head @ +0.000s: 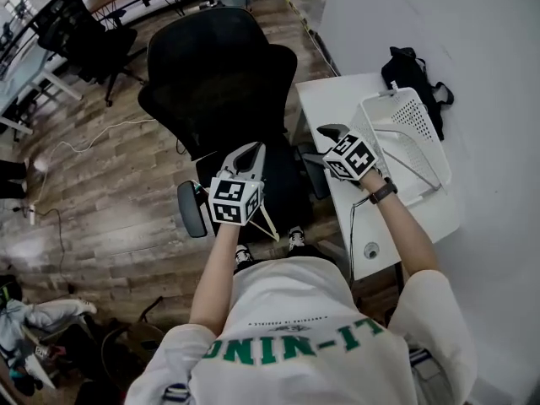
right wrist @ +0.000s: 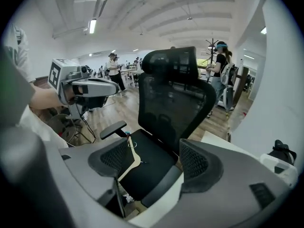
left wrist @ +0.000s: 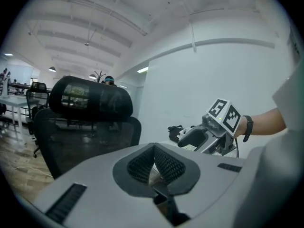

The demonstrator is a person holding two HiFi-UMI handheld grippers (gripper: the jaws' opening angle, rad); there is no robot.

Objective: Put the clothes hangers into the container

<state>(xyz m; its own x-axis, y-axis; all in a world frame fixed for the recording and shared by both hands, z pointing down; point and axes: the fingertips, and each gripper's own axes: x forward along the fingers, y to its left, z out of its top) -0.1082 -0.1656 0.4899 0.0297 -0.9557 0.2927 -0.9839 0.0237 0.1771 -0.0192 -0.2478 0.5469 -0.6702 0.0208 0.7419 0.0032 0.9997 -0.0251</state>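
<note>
Clothes hanger [right wrist: 135, 160] lies on chair seat [right wrist: 154, 167], apart from open fingers [right wrist: 194, 160].

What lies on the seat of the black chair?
One pale hanger lies on the seat. In the head view the left tool covers most of it.

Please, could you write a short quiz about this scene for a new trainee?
1. True or false: the right hand-held gripper is gripping the hanger.
2. Where does the white basket stand? A) on the floor B) on the white table C) on a shelf
3. Fill in: the hanger lies on the seat of the black ____.
Key: 1 false; 2 B; 3 chair.
</note>
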